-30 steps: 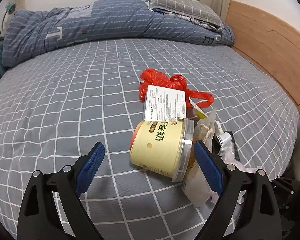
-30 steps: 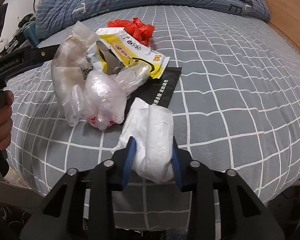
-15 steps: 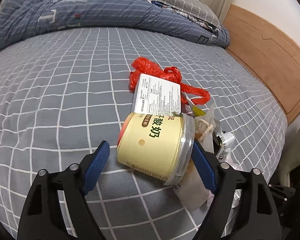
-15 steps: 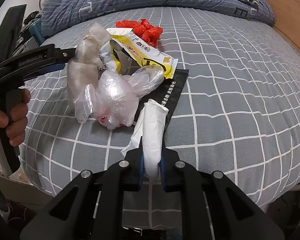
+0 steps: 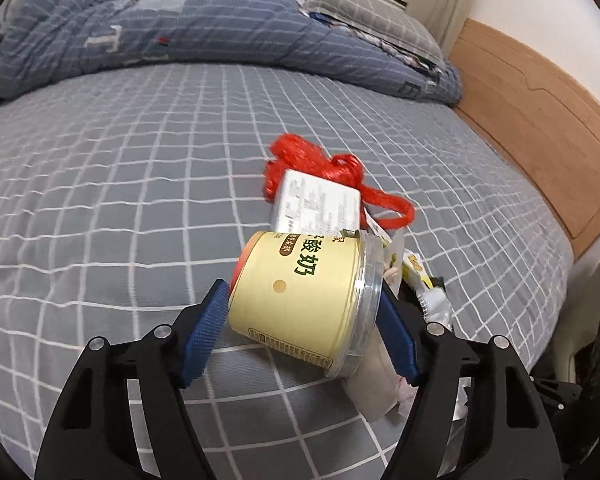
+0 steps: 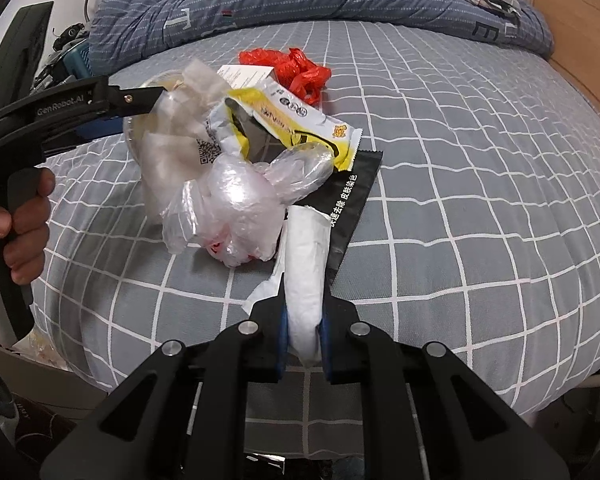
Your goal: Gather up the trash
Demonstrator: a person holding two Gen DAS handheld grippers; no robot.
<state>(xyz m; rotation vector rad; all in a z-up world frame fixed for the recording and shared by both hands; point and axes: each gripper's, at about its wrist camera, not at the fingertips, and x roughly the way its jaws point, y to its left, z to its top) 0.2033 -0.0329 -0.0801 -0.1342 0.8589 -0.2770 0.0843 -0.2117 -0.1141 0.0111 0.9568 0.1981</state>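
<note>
A yellow yogurt tub [image 5: 300, 296] with a clear lid lies on its side on the grey checked bed. My left gripper [image 5: 300, 332] has its blue pads against both ends of the tub, shut on it. My right gripper [image 6: 304, 332] is shut on a white crumpled tissue [image 6: 306, 256] near the bed's front edge. Beside it lie a clear plastic bag [image 6: 236, 200], a yellow snack wrapper [image 6: 296, 124], a black sachet [image 6: 350, 204], a white packet [image 5: 320, 204] and a red plastic bag [image 5: 320, 168], which also shows in the right wrist view [image 6: 296, 68].
A folded blue duvet [image 5: 180, 32] and a pillow [image 5: 364, 12] lie at the bed's far end. A wooden headboard [image 5: 540, 128] runs along the right. The left gripper's handle and hand [image 6: 20, 216] show at the left of the right wrist view.
My left gripper moved forward and closed its pads onto the yogurt tub. My right gripper closed tighter on the white tissue and drew it up a little.
</note>
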